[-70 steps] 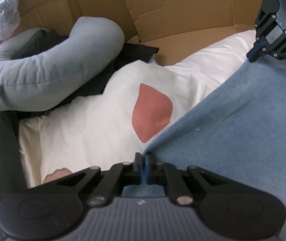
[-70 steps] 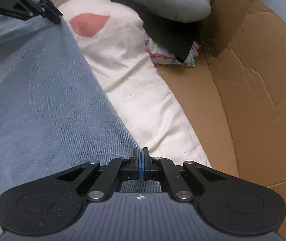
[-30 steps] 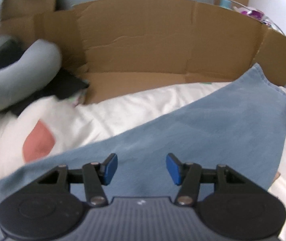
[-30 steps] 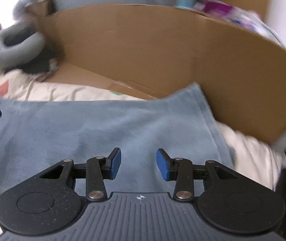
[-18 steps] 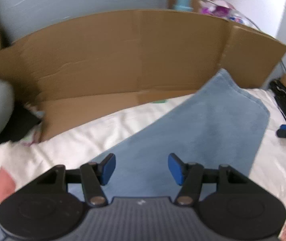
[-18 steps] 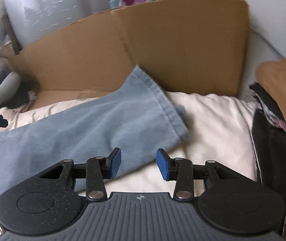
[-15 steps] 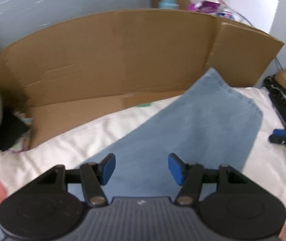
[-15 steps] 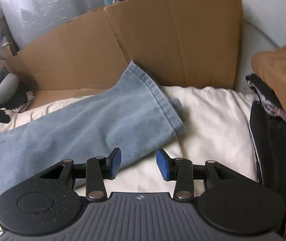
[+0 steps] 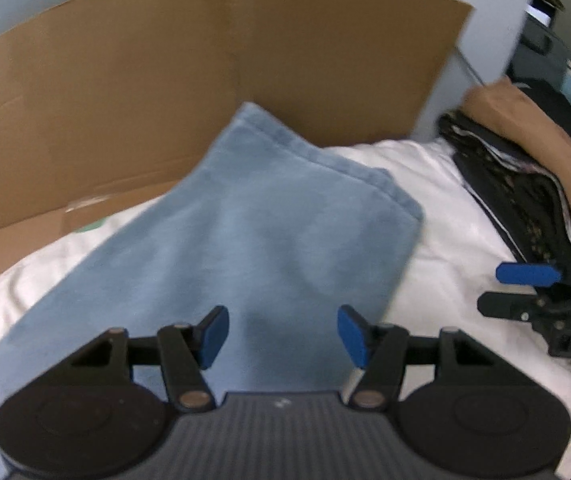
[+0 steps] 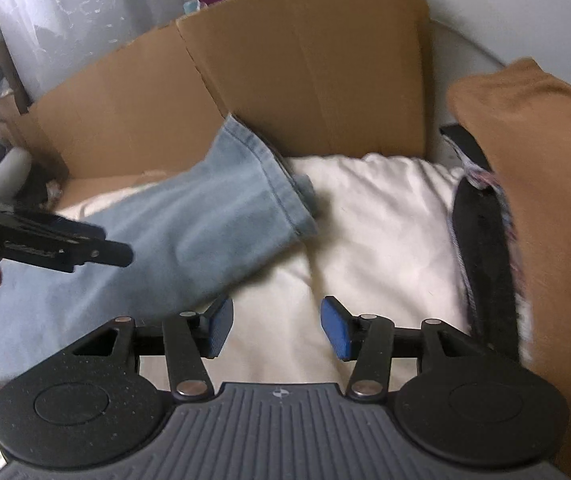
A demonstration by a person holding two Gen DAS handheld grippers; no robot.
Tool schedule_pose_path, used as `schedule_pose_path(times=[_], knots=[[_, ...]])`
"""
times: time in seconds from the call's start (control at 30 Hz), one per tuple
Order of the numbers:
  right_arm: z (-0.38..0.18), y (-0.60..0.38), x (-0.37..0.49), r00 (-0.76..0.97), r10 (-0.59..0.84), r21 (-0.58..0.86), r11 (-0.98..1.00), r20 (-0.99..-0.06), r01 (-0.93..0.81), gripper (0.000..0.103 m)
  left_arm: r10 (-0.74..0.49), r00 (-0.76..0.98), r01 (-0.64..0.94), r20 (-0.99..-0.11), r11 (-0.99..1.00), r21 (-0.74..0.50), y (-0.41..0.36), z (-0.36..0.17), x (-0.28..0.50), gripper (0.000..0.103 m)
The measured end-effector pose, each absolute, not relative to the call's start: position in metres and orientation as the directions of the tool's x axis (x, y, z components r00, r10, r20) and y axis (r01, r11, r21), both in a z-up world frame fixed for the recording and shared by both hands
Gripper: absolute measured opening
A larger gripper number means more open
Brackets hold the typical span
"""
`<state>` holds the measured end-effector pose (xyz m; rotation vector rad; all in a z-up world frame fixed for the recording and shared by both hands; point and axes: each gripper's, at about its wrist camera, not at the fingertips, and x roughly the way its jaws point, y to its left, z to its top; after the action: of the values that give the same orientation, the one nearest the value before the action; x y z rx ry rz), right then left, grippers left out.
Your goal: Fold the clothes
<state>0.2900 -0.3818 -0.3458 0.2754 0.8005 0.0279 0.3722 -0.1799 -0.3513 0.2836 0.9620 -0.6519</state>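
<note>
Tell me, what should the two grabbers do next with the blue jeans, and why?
Probably reach forward and pinch the hem of the blue jeans. Both the left gripper and the right gripper are open and hold nothing, and the jeans lie stretched out long on the white bedding. The hem end near the cardboard looks like the likely part to fold back over the rest.

A pair of light blue jeans is seen laid flat across a cream bedsheet, the hem end resting against a brown cardboard wall. The left gripper is held over the denim with its blue-padded jaws spread wide and nothing between them. At right, the right gripper is shown near a stack of dark and tan clothes.
</note>
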Motion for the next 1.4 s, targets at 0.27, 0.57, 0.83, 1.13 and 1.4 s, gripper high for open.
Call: schedule_pose_path(times=[0.27,0.57,0.83,1.13,1.4], knots=[[-0.353,-0.401,0.28,0.678,0.113,0.238,0.967,-0.726,0.094,0.057,-0.439,0.395,0.667,-0.807,0.741,-0.076,-0.209,-0.369,0.362,0.067],[-0.352,-0.402,0.286,0.669,0.133,0.239,0.969,-0.731,0.069,0.069,-0.506,0.401,0.739,-0.763,0.671,-0.057,-0.236,-0.368,0.354,0.067],[-0.354,-0.406,0.292,0.658,0.14,0.24,0.969,-0.74,0.064,0.07,-0.455,0.448,0.763,-0.77,0.643,0.064,-0.266,-0.387,0.352,0.07],[-0.354,-0.409,0.289,0.661,0.147,0.261,0.962,-0.736,0.076,0.071,-0.424,0.463,0.758,-0.778,0.645,0.1,-0.279,-0.409,0.354,0.079],[-0.353,-0.409,0.287,0.67,0.154,0.283,0.955,-0.726,0.088,0.072,-0.423,0.514,0.737,-0.746,0.663,0.132,-0.279,-0.396,0.361,0.06]])
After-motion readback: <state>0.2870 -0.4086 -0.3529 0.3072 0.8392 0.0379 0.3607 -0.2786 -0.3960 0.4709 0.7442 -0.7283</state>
